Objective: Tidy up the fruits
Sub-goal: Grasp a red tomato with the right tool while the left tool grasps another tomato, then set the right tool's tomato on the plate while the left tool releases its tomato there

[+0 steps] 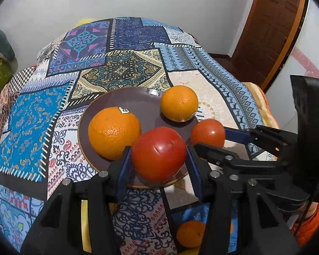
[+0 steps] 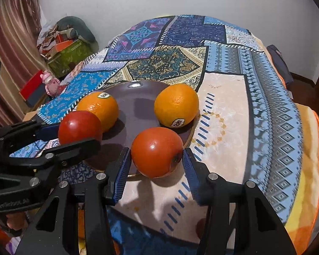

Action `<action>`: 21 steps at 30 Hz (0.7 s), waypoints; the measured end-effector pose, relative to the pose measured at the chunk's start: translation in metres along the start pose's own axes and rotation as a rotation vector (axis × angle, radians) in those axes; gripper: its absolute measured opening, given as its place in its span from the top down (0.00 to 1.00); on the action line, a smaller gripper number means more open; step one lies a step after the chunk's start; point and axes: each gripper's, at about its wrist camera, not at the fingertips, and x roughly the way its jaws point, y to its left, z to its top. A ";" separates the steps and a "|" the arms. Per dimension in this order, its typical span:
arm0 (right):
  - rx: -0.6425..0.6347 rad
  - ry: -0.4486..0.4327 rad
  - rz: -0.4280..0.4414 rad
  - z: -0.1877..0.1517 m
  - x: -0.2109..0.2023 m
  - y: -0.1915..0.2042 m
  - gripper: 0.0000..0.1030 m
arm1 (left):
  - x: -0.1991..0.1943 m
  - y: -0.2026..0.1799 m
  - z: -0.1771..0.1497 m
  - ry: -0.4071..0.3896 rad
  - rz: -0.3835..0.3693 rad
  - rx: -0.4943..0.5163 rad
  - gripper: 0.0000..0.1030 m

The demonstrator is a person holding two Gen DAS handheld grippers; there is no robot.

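On the table draped in a blue patchwork-print cloth point(image 1: 42, 114) sits one round dark-brown plate with a lighter rim point(image 1: 125, 99), carrying two round oranges: a larger orange with a white sticker point(image 1: 114, 132) toward its left side and a second orange with a Dole label point(image 2: 176, 105) at its far right edge, overhanging the rim. Item three: a large red tomato with a short crease in its skin point(image 1: 158, 154), clamped between the blue pads of the black left gripper point(image 1: 158, 159) over the plate's near edge; whether it rests on the plate or is lifted clear cannot be told. Item four: a smaller red-orange tomato with a dark stem scar point(image 2: 157, 152), pinched between the blue pads of the black right gripper point(image 2: 157, 161) at the plate's near right rim, just in front of the labelled orange. The two grippers lie side by side, their fruits near one another but apart. One further orange fruit point(image 1: 191, 233) lies on the cloth below the left gripper, off the plate, partly hidden. A brown wooden door point(image 1: 272, 21) stands in the background at right.
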 end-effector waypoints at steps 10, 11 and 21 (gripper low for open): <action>0.001 0.013 0.013 0.005 0.014 -0.004 0.55 | 0.010 0.004 0.004 0.007 -0.005 0.003 0.52; 0.002 0.013 0.015 0.005 0.015 -0.005 0.55 | 0.011 0.004 0.004 0.008 -0.006 0.007 0.52; 0.013 0.000 0.025 0.008 0.006 -0.007 0.55 | 0.008 0.006 0.004 0.006 0.001 -0.008 0.51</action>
